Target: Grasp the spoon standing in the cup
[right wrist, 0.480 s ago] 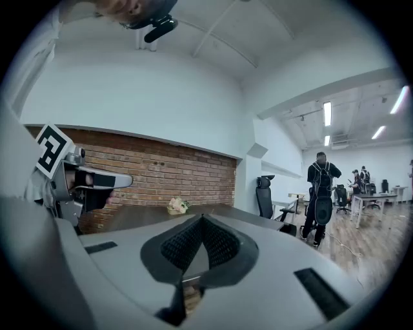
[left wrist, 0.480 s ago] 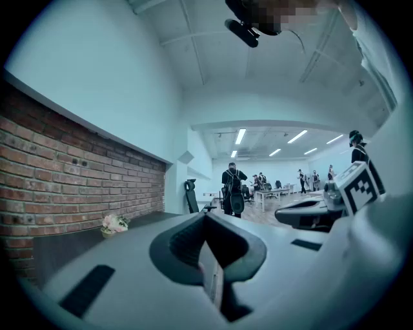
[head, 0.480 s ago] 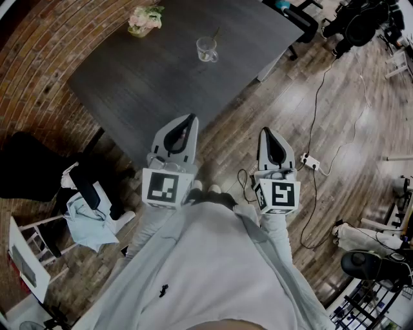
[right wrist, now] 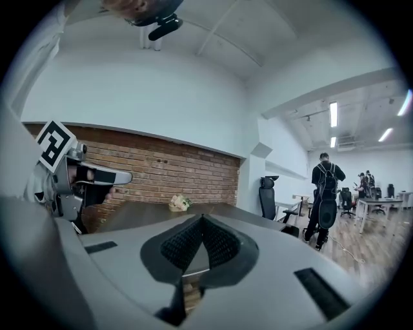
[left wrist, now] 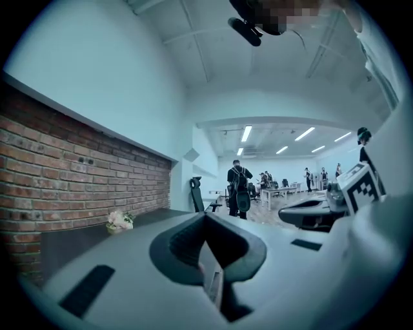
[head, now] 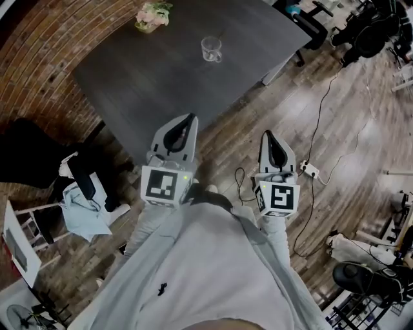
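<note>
Cup [head: 211,49] sitting well up the table [head: 148,84], toward the table's far end and not far from the flowers [head: 153,14] at its far corner; spoon too thin to be made out in it from the head view, and neither one showing in either gripper view. Hanging back at the table's near edge: left gripper [head: 188,120] poking its tip just over that edge, right gripper [head: 266,134] waiting off the table's side above the floor, both well apart from the cup. Pressing both pairs of jaws together tip to tip, gripping nothing at all. Changing very little over the last half second: cup and flowers drifting slightly rightward in the head view, table sliding along with them, grippers keeping their posts at the near edge. Probably signalling a small turn of the head or shuffle toward the table, not a reach, so leaving the approach barely begun. Likely still needing to travel up the table to the cup, spread one pair of jaws, and close them on the spoon's handle above the rim.
</note>
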